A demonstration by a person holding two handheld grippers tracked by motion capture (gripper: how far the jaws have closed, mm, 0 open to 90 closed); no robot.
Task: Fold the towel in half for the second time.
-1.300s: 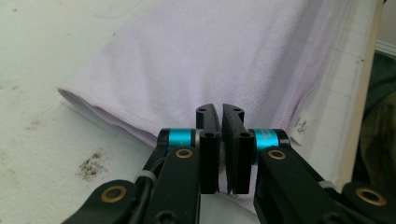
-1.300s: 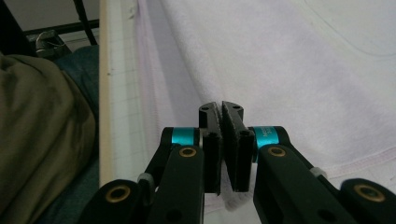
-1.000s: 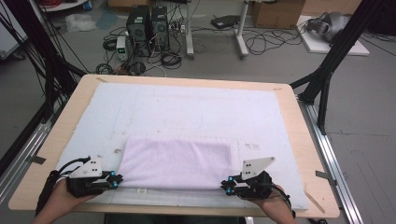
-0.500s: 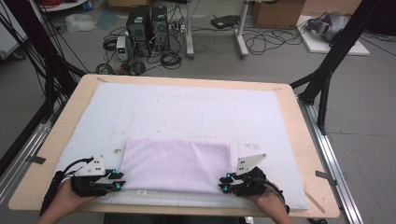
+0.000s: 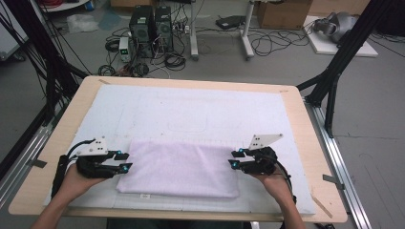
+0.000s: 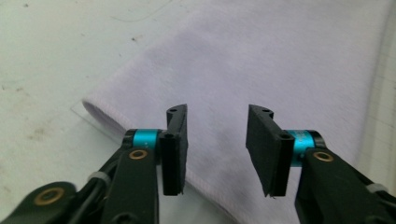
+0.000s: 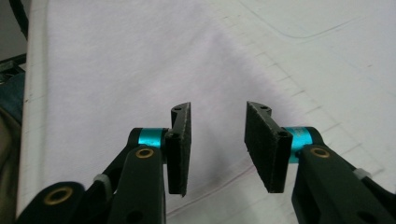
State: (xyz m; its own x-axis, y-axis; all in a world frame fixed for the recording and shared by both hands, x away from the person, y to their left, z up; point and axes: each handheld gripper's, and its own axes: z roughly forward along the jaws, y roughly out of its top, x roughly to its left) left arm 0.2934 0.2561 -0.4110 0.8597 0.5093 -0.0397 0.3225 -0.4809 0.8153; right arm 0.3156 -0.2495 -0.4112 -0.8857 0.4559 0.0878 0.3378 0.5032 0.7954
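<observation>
Letting go is what we have just done: both tongs have been opening, and no cloth sits between the pads now. A moment ago our hands were low at the near edge of the table [image 5: 57, 143], pinching the two near corners of the purple towel [image 5: 179, 167]. Now they have slid out to the sides. The left tongs [image 5: 123, 161] rest by the towel's left edge, and the right tongs [image 5: 236, 158] sit over its right edge.

In the left gripper view, the left tongs [image 6: 217, 147] stand partly open, with the folded corner of the towel [image 6: 280, 60] lying flat just past the pads. In the right gripper view, the right tongs [image 7: 217, 147] are open the same amount, above the towel [image 7: 116, 70]; we cannot tell if they touch it.

The towel lies on the white mat [image 5: 191, 109], in the near middle of the table. It makes a tidy long shape now, and it looks less deep from front to back than it did a second ago. So we think one fold has just been finished and set down.

What comes next, we guess, is a new grab. The towel could be folded again, maybe from one short side over to the other. The tongs are free and ready for that.
</observation>
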